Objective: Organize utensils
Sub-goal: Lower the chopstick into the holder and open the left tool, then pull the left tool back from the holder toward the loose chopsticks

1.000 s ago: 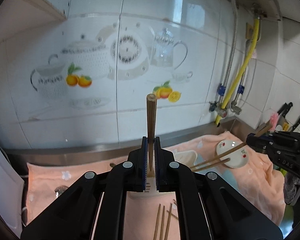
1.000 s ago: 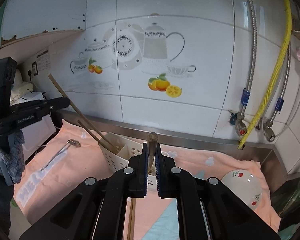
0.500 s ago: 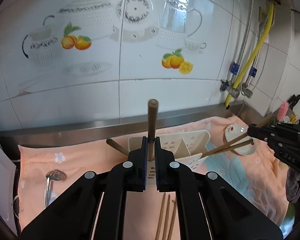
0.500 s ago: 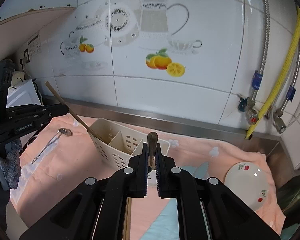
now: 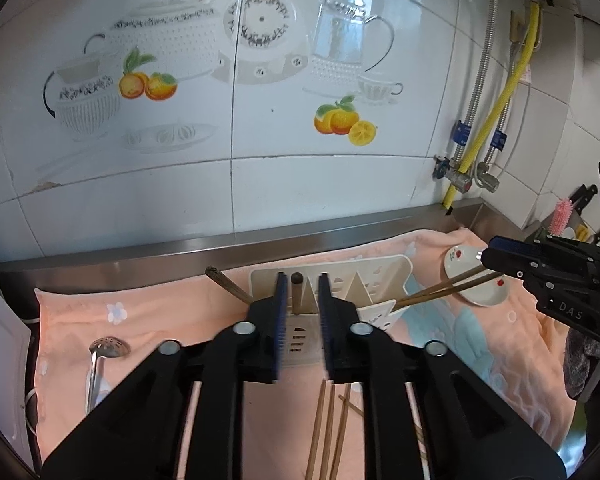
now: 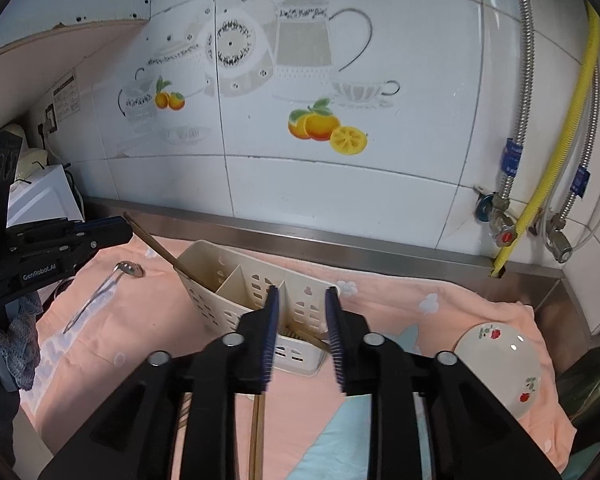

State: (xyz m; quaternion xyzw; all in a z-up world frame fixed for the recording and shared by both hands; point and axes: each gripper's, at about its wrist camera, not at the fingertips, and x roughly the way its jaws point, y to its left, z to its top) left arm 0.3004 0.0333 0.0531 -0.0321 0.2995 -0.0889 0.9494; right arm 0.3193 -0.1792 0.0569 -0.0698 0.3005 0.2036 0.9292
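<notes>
A cream slotted utensil holder [image 5: 384,280] [image 6: 236,280] lies on a peach towel. My left gripper [image 5: 302,300] [image 6: 122,229] hovers just before it with its jaws opening. A brown chopstick [image 5: 297,280] stands loose between the pads, its lower end in the holder's left compartment. A second chopstick [image 5: 228,284] leans out to the left. My right gripper [image 6: 300,312] [image 5: 490,252] also has its jaws opening. A pair of chopsticks [image 5: 440,290] [image 6: 300,334] rests in the right compartment, slanting up toward its tips without being pressed.
Several loose chopsticks [image 5: 328,432] [image 6: 256,432] lie on the towel [image 5: 160,320] below the grippers. A slotted metal spoon [image 5: 108,348] [image 6: 128,269] lies at the left. A small flowered dish [image 5: 476,284] [image 6: 500,364] sits at the right. A steel ledge and tiled wall stand behind.
Both grippers sank toward the holder with chopsticks clamped, then their jaws parted. The chopsticks slid down into the holder and now sit loose.
</notes>
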